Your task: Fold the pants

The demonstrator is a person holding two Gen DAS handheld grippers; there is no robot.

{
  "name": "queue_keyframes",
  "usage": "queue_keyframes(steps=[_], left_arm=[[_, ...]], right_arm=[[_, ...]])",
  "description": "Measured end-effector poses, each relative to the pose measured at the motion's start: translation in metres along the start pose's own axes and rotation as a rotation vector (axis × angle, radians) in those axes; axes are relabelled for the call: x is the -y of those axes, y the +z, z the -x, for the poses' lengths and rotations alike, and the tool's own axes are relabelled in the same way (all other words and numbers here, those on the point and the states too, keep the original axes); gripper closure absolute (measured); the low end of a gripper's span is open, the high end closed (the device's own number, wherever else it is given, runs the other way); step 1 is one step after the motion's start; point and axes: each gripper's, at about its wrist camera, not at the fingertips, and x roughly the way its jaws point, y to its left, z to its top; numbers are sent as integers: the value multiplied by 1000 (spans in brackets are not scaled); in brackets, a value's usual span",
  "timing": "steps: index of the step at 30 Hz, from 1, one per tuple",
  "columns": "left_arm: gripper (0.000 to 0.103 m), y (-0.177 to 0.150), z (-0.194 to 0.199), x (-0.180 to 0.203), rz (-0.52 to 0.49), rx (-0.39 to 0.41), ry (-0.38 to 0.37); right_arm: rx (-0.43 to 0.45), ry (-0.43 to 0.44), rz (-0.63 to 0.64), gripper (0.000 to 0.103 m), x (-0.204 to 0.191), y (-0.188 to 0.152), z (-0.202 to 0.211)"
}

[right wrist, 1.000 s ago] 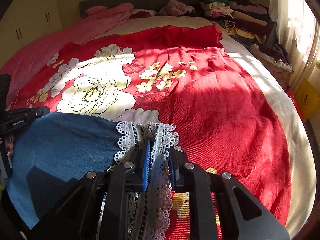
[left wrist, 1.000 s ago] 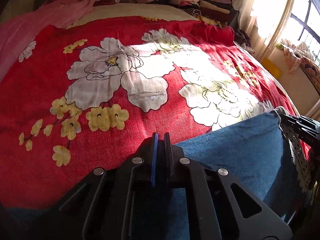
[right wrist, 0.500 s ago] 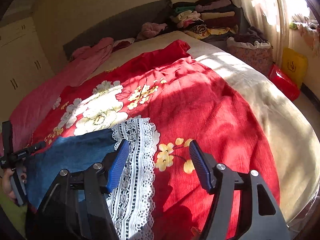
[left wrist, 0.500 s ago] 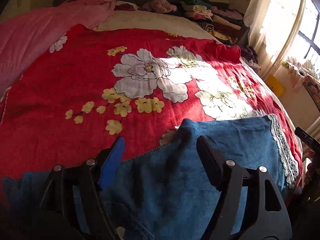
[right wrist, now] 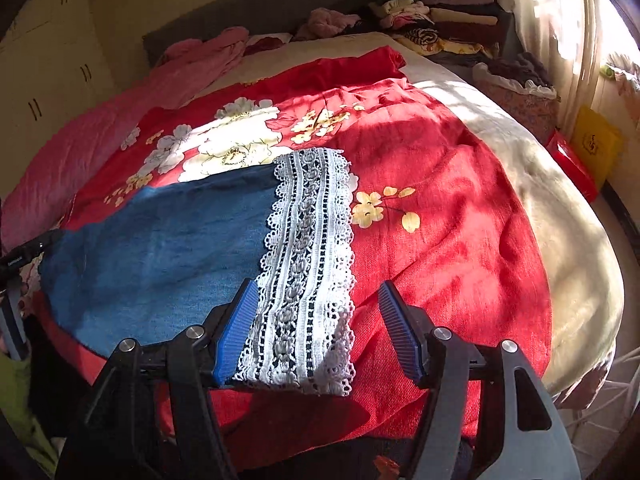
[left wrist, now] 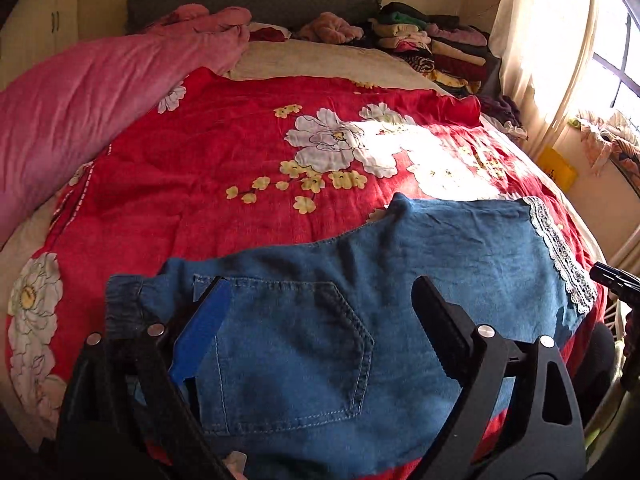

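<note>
Jaws of the left gripper (left wrist: 320,312) stand wide apart with nothing pinched, having just been opening after clamping the denim a second ago; the right gripper (right wrist: 316,304) has likewise let go of the lace hem (right wrist: 308,264) and its jaws gape about halfway, the lace lying loose between them. Both views now take in more of the bed than before. The pants (left wrist: 360,300) lie flat, folded, along the near edge of the bed (right wrist: 560,240), back pocket (left wrist: 288,352) under the left jaws, lace end toward the right corner. Beyond them the red floral bedspread (left wrist: 240,152) lies open up to the pink blanket (left wrist: 80,96) and the stacked clothes (left wrist: 432,48) at the head. Both grippers point steeply down at the near edge.
</note>
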Motion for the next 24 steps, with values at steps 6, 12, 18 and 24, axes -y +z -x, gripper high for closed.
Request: queue_keyframes(steps=[6,12,18,24], left_arm=[[18,-21,-1,19,-35,-25,-26],[18,-40,-28,35,-101,-104,58],[17,-47,-40,0,-79,-129,156],[16,-50,-43,-1,-72,-129,138]], right_arm=[[-77,-61,38,41,-8,-8,-12],[-153,-108,153,68,-23,-21,-25],[-144,-92,142,80,-10,-31,-15],[-151,-116,157,78,-14,-30,-18]])
